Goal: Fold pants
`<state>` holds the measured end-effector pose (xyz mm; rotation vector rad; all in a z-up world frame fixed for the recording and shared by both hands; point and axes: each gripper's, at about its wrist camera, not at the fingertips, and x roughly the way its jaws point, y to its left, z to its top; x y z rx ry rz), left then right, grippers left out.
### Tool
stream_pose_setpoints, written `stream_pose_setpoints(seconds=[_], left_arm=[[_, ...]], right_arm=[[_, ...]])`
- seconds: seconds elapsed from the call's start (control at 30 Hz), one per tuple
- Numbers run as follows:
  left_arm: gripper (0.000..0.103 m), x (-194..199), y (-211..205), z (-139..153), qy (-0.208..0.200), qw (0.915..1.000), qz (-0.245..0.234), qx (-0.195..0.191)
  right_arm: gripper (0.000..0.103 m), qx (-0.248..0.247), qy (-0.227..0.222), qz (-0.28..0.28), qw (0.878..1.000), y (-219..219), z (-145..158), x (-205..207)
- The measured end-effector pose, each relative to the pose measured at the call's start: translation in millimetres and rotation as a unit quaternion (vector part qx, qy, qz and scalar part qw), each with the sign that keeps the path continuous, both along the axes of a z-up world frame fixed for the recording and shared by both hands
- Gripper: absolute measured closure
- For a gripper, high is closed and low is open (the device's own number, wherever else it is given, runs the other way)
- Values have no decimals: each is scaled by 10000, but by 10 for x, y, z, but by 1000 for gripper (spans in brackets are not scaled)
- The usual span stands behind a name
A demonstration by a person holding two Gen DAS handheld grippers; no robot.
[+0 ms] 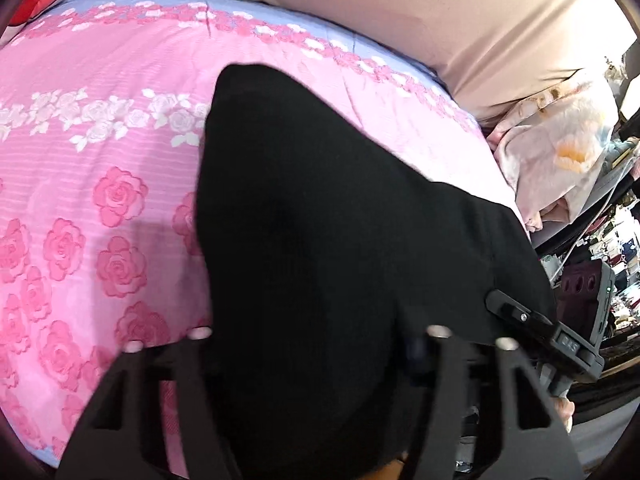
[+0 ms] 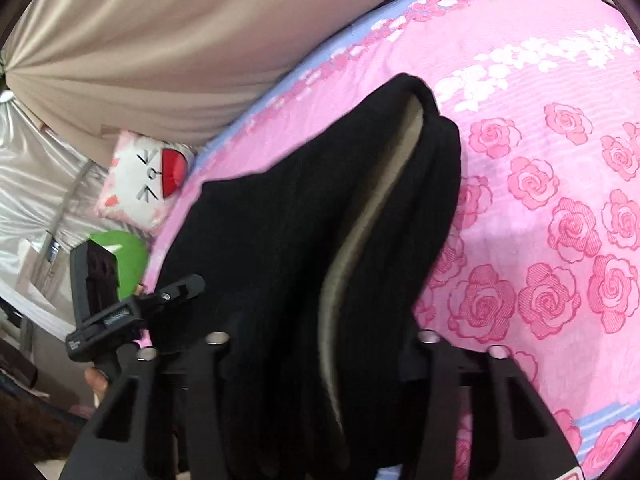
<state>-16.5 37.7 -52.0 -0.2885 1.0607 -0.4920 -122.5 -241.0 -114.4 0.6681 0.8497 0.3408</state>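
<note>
Black pants (image 1: pixel 320 220) with a grey lining (image 2: pixel 360 248) hang over a pink rose-print bedspread (image 1: pixel 100 160). My left gripper (image 1: pixel 316 336) is shut on the pants, and the cloth drapes over its jaws and hides the fingertips. My right gripper (image 2: pixel 320 340) is shut on the pants (image 2: pixel 300 220) too, with bunched folds between its jaws. The right gripper shows at the right of the left wrist view (image 1: pixel 532 320). The left gripper shows at the left of the right wrist view (image 2: pixel 132 308).
A beige curtain (image 1: pixel 440 12) runs behind the bed. A white cat-face pillow (image 2: pixel 148 180) and a green plush (image 2: pixel 124 252) lie at one bed end. A pale floral quilt (image 1: pixel 560 160) is heaped at the other end, next to cluttered shelves.
</note>
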Motion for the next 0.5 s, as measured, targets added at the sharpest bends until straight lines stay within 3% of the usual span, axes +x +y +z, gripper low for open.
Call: stream_pose_setpoints(seconds=[0.13, 0.23, 0.27, 0.33, 0.4, 0.47, 0.5], left_arm=[[54, -204, -12, 163, -50, 9995, -92, 293], [41, -206, 1, -4, 166, 9990, -62, 409], [31, -189, 26, -71, 240, 9991, 1, 353], [24, -183, 37, -84, 216, 9996, -15, 172], [11, -193, -40, -88, 167, 9996, -116, 218], [10, -214, -148, -89, -12, 9988, -138, 474], [16, -218, -172, -81, -52, 9984, -115, 557]], right_arm=[[60, -287, -95, 148, 9994, 108, 194, -162], [53, -340, 157, 115, 9992, 89, 71, -183], [47, -245, 229, 92, 9994, 62, -7, -179], [47, 126, 229, 14, 9997, -5, -97, -182], [45, 72, 216, 51, 9997, 6, -91, -173], [46, 11, 197, 54, 9998, 30, -82, -151], [49, -66, 202, 44, 9998, 38, -74, -140]])
